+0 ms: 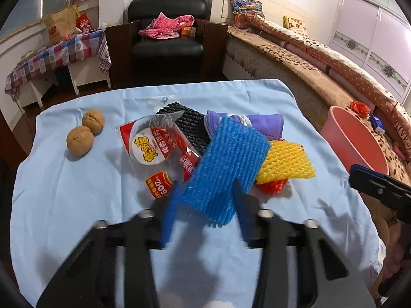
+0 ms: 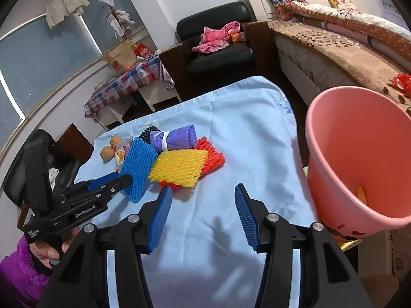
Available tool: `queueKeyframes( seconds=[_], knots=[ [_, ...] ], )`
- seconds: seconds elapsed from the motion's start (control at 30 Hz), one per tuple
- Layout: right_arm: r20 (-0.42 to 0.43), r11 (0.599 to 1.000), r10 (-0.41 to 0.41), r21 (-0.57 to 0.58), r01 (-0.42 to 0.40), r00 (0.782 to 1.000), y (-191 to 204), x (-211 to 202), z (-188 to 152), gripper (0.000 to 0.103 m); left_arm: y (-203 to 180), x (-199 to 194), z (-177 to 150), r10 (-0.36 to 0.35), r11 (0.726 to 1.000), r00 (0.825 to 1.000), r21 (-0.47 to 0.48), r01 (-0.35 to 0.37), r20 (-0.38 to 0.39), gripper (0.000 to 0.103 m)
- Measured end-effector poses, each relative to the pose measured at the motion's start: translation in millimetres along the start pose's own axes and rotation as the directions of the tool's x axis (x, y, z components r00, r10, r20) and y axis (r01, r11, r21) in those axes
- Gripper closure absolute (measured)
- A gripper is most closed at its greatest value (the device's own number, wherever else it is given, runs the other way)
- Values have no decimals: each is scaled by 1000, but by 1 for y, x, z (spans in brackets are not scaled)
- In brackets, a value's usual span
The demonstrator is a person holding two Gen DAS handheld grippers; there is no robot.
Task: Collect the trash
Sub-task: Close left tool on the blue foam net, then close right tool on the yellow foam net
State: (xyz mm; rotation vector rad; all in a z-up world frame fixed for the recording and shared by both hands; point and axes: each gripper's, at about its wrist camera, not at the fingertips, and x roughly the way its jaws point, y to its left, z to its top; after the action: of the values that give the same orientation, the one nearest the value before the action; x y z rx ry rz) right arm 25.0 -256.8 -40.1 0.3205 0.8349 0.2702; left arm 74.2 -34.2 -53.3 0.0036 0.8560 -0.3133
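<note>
Straddling the near end of the blue foam net (image 1: 226, 169), the left gripper (image 1: 205, 205) has its jaws partly closed, though whether the pads already pinch it is hard to tell. Light, soft and springy, the net probably needs a firm squeeze across its near edge. It lies atop the pile on the blue cloth (image 1: 77, 205), long axis running away from the gripper; the right gripper (image 2: 203, 218) is open and empty near the pink bucket (image 2: 359, 154).

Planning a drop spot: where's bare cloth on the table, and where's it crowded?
Bare blue cloth runs between the foam-net pile and the pink bucket, also near the right gripper. Crowded mid-table: blue net, yellow net, snack wrapper, walnuts.
</note>
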Motion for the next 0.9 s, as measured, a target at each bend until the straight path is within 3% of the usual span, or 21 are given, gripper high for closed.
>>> queueKeyframes(
  seconds=[0.1, 0.2, 0.47, 0.8, 0.83, 0.9],
  knots=[
    [-12, 1000, 7, -2, -7, 1000, 3, 6, 0, 52, 2, 0, -3, -15, 1000, 1000, 0, 15, -3, 94],
    [-17, 1000, 15, -6, -15, 1000, 6, 11, 0, 52, 3, -3, -5, -29, 1000, 1000, -7, 29, 2, 101],
    [-31, 997, 67, 44, -66, 997, 5, 24, 4, 52, 4, -27, -13, -83, 997, 996, -6, 83, 25, 103],
    [-104, 976, 121, 194, -99, 987, -10, 61, 10, 52, 12, -45, -35, -102, 994, 995, -39, 101, -17, 103],
    [-106, 974, 124, 202, -101, 987, -10, 64, 10, 53, 14, -45, -39, -100, 994, 995, -46, 99, -26, 103],
    [-110, 971, 135, 211, -110, 985, -9, 69, 10, 66, 18, -45, -44, -96, 994, 995, -59, 94, -39, 103]
  ],
)
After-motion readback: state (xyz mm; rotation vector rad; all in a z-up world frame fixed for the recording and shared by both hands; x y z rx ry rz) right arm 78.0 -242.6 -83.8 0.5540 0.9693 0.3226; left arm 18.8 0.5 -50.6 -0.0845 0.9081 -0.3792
